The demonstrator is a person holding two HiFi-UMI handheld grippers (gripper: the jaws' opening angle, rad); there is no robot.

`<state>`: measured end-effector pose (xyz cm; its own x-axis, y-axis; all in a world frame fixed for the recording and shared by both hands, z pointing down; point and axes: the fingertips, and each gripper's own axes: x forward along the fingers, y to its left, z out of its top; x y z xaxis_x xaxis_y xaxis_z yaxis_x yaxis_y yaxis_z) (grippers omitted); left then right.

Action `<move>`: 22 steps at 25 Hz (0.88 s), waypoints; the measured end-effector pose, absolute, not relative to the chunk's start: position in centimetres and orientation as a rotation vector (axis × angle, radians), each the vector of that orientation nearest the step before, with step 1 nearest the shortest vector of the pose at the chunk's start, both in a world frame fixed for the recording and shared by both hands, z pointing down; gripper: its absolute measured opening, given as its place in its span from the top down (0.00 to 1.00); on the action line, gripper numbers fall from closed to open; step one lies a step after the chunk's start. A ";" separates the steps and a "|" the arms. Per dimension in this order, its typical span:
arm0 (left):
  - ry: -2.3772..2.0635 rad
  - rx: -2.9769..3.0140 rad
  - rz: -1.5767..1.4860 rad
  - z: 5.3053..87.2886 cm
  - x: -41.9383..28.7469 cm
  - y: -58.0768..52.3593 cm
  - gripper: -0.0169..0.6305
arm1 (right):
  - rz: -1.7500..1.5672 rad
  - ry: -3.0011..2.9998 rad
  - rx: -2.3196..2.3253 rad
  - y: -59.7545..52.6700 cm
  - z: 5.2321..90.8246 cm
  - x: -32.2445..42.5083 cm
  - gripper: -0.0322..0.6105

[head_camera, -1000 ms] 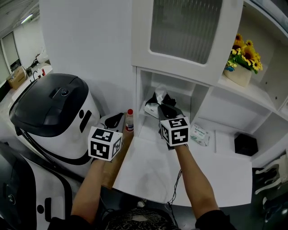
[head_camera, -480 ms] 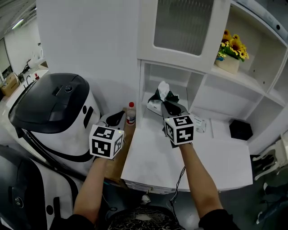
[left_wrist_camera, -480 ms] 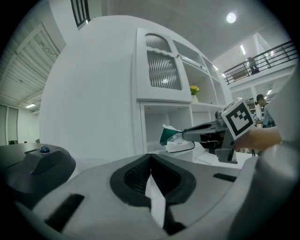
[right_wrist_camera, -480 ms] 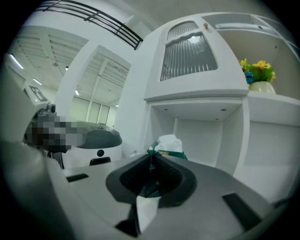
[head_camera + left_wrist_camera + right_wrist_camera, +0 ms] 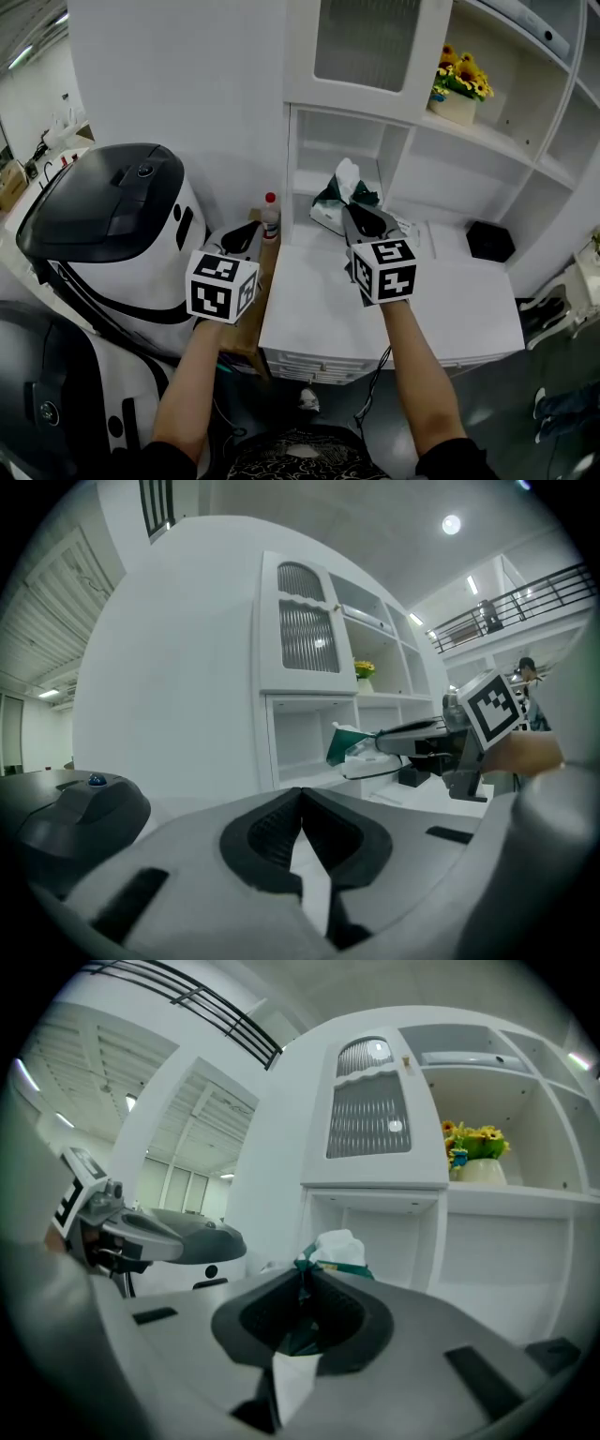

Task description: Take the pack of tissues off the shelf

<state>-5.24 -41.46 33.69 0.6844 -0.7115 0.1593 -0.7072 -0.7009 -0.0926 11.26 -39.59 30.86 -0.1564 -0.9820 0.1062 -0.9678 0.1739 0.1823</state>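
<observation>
**A:** Entry one: the pack of tissues?

**B:** Pack of tissues point(image 5: 336, 192), green and white, with one white tissue standing out of the top. It is clamped in the jaws of the right gripper point(image 5: 354, 214) and held in the air over the rear of the worktop point(image 5: 450, 309). It sits just in front of the lower left compartment of the shelf unit point(image 5: 403, 141).

**A:** Entry two: the left gripper?

**B:** Left gripper point(image 5: 253, 230), jaws together with nothing between them. It is held level at the worktop's left edge, well apart from the pack.

**A:** Other stock?

**B:** A red-capped bottle point(image 5: 270, 216) stands just beside the left gripper. A pot of sunflowers point(image 5: 457, 89) is on an upper shelf, and a black box point(image 5: 487, 241) is in a lower right compartment. A black-lidded white appliance point(image 5: 112, 202) is at far left.
</observation>
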 end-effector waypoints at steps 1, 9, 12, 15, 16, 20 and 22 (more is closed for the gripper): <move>1.197 -2.865 -0.287 33.8 -5.3 -41.0 0.97 | -0.104 -2.241 1.905 -38.9 30.9 11.2 0.89; 1.119 -2.888 -0.307 34.3 -4.7 -37.7 0.97 | -0.107 -2.216 1.973 -33.4 30.7 11.2 0.89; 1.089 -2.896 -0.305 34.3 -4.2 -36.7 0.97 | -0.107 -2.199 1.995 -31.8 30.8 11.6 0.89; 1.067 -2.898 -0.298 34.0 -3.7 -35.9 0.97 | -0.103 -2.181 2.015 -30.5 30.7 12.1 0.89; 1.063 -2.898 -0.293 33.9 -3.6 -35.7 0.97 | -0.104 -2.175 2.020 -30.1 30.7 12.4 0.89; 1.057 -2.892 -0.273 33.5 -3.1 -34.9 0.97 | -0.115 -2.160 2.029 -28.7 30.8 13.0 0.89; 1.054 -2.890 -0.261 33.4 -2.7 -34.6 0.97 | -0.123 -2.158 2.035 -28.1 30.8 13.3 0.89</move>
